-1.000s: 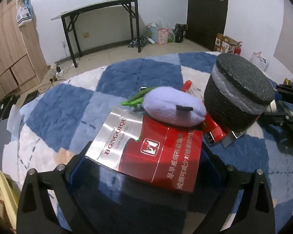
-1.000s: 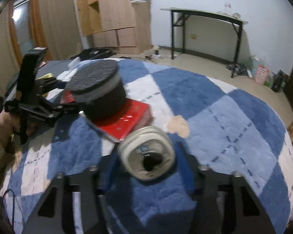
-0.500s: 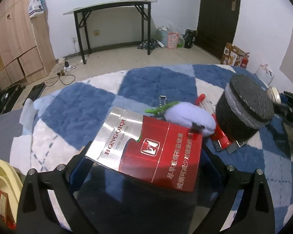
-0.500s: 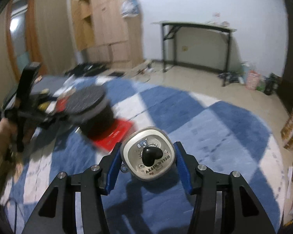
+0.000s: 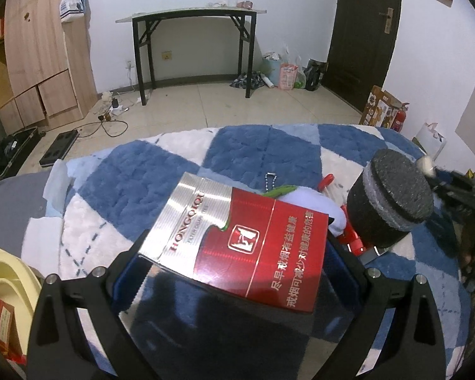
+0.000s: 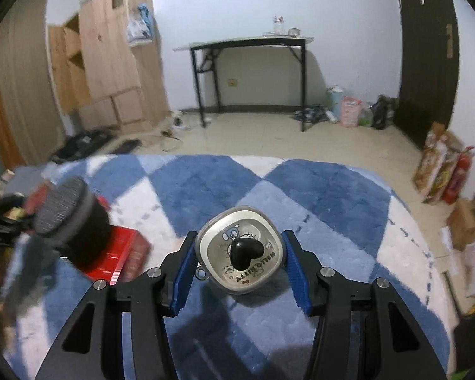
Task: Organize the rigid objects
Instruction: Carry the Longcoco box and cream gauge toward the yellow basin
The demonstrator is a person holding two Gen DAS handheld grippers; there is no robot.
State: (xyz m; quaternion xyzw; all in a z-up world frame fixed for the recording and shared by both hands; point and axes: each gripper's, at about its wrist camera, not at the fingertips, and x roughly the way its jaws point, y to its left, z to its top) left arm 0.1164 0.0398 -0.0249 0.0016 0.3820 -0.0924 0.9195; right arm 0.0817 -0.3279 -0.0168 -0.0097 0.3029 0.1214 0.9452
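Cigarette carton (image 5: 237, 243) is clamped in the left gripper (image 5: 234, 262) above the rug (image 5: 136, 183); the right gripper (image 6: 239, 253) grasps a small metal tin (image 6: 240, 250). Foam cylinder (image 5: 389, 209) and plush toy (image 5: 313, 205) (partly hidden) lie unsorted, so much remains, I think.

My tongs have black arms with blue pads (image 6: 293, 259). I see a red-and-silver carton (image 5: 237, 247), a silver tin (image 6: 240, 250) with a black heart, a speckled dark grey cylinder (image 5: 391, 202), and a blue-and-white checked rug (image 6: 316, 183).
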